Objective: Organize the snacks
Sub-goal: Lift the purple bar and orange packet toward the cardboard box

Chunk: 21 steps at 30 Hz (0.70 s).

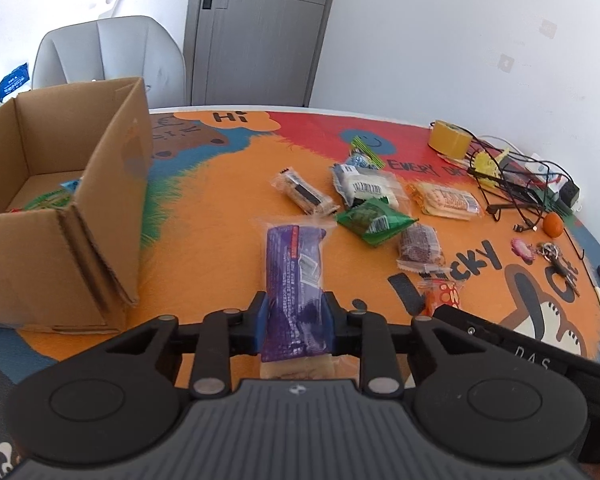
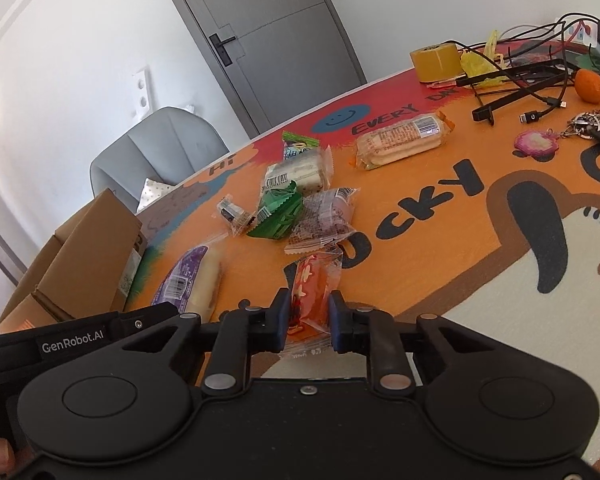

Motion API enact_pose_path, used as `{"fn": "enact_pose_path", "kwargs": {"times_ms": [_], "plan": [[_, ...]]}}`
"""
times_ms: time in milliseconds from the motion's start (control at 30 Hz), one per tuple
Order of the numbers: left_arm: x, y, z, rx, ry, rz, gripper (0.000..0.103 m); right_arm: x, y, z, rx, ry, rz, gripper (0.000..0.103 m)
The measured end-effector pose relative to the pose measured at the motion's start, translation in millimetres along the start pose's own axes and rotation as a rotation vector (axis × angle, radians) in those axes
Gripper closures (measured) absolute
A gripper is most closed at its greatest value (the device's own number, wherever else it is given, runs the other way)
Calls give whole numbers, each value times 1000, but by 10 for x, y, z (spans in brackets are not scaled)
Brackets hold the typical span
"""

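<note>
Your left gripper [image 1: 296, 322] is clamped on the purple pack [image 1: 295, 276], pads on both long edges near its close end; the far end points away across the desk [image 1: 204, 240]. Can't tell if the pack is lifted or resting on the mat.

Your right gripper [image 2: 309, 322] is clamped on the red pack [image 2: 314, 292], fingers on either side of its near half.

Box [image 1: 60, 184] sits to the left of the purple pack, open top, a few wrappers visible on its floor.

Loose on the desk past the purple pack: clear pack [image 1: 305, 193], white pack [image 1: 366, 187], green pack [image 1: 374, 220] overlapping the white one's near edge, brown pack [image 1: 419, 246] just right of the green, cracker pack [image 1: 446, 200] further right.

Tape roll [image 1: 449, 140], cables [image 1: 516, 184], orange [image 1: 553, 225] and keys [image 1: 552, 254] sit at the far right, well apart from the snacks.
</note>
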<state>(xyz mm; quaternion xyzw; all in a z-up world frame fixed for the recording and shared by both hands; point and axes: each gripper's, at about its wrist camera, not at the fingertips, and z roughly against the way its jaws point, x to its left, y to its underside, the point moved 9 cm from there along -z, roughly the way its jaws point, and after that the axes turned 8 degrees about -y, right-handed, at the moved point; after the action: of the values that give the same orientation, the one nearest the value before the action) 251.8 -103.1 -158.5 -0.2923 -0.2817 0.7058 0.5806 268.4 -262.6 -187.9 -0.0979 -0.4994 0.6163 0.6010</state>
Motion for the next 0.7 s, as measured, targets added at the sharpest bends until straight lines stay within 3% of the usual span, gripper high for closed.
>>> {"fn": "enact_pose_path", "kwargs": {"times_ms": [200,267,400,600,700], "plan": [[-46,1,-84,-3,-20,-17,54,12,-30,-15,-17,41,28,82],[-71,44,-156,15,-28,-25,54,5,-31,-24,-13,55,46,81],[-94,100,-240,18,-49,-35,55,15,-39,-50,-18,92,96,65],[-78,92,-240,7,-56,-34,69,56,-31,-130,-13,106,136,66],[-89,86,-212,1,-52,-42,72,42,-23,-113,-20,124,132,76]]}}
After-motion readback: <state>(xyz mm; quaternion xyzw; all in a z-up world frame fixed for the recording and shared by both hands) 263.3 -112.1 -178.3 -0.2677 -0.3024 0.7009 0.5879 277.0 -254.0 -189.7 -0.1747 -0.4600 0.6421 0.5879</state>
